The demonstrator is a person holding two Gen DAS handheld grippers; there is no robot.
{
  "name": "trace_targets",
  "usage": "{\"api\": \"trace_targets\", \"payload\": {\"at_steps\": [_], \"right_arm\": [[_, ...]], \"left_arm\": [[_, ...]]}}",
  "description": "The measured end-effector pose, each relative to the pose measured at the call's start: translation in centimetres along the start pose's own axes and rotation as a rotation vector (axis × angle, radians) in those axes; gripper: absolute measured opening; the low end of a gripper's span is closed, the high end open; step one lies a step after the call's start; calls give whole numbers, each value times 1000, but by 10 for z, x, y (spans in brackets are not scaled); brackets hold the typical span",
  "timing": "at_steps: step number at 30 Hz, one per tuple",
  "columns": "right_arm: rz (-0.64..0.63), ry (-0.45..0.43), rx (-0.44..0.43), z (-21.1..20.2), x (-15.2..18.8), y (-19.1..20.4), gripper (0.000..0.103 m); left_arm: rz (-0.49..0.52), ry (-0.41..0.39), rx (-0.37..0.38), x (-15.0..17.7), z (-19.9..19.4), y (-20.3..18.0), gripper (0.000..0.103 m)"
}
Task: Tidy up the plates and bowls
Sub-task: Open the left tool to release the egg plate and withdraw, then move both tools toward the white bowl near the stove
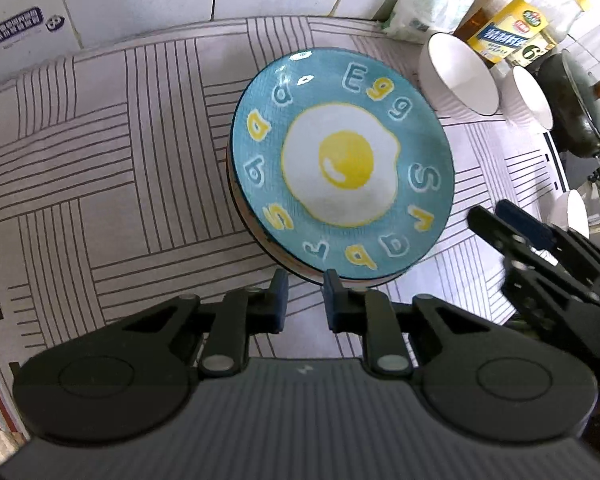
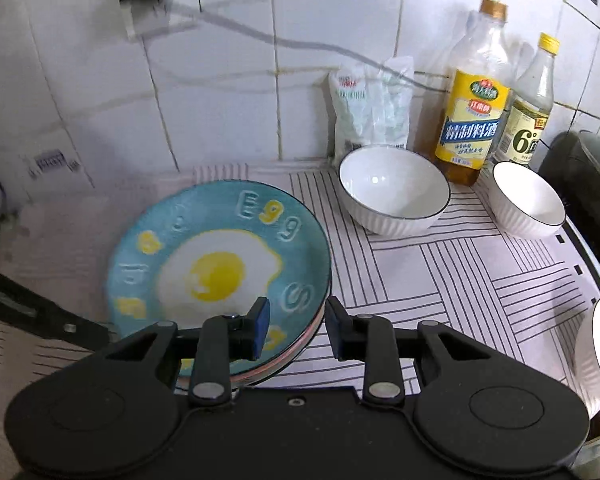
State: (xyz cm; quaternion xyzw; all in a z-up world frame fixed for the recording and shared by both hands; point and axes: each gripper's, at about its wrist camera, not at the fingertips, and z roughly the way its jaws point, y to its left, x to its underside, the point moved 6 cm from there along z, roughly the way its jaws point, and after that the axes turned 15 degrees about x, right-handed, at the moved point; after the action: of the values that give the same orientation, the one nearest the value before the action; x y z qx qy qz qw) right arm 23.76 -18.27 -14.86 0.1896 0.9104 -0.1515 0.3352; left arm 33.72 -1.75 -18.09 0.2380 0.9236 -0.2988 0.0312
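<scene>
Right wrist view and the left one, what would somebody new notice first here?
First the blue fried-egg plate, topping a stack of plates on the striped mat. Next the white bowls standing behind it to the right, by the cooking-wine bottle at the tiled wall. Both the left gripper and right gripper are open at the stack's near rim.

You see a glossy glazed ceramic plate at frame centre. Upper right, the white bowl shines smooth inside, ribbed outside. The mat looks matt.
</scene>
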Motion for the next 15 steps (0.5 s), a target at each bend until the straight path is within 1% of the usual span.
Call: {"api": "trace_targets", "payload": {"at_steps": [3, 7, 12, 15], "right_arm": [[20, -14, -21, -19, -1, -13, 36], [30, -24, -75, -36, -4, -31, 40], [-11, -58, -131, -55, -10, -61, 43], [-48, -81, -158, -65, -13, -81, 47]], "left_arm": [[21, 0, -11, 5, -9, -10, 18], [54, -4, -38, 8, -21, -27, 18], [83, -20, -71, 15, -32, -59, 20], [95, -37, -80, 18, -35, -85, 22]]}}
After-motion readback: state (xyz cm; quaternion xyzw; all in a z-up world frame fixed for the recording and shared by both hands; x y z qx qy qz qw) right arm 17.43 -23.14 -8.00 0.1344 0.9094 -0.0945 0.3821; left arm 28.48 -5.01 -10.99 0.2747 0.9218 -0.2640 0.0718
